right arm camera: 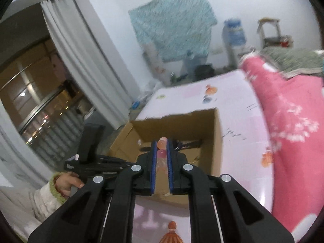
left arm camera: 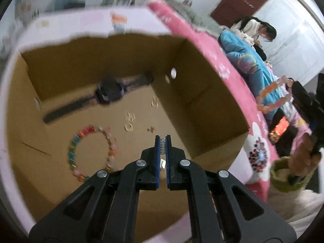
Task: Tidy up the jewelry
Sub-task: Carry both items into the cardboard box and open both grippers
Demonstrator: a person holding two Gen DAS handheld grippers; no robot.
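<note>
1. The left gripper [left arm camera: 162,141] pinches a small silvery comb-like piece [left arm camera: 162,148] between its blue pads, low inside the open brown cardboard box [left arm camera: 212,109]; likely about to set it down among the pieces there.
2. The right gripper [right arm camera: 162,149] clamps a pink-and-orange beaded bracelet [right arm camera: 162,144], held above the box's near wall; presumably next in.
3. On the floor lie a multicoloured bead bracelet [left arm camera: 91,151], small gold earrings [left arm camera: 129,121] and a dark wristwatch [left arm camera: 107,95], spaced apart.
</note>
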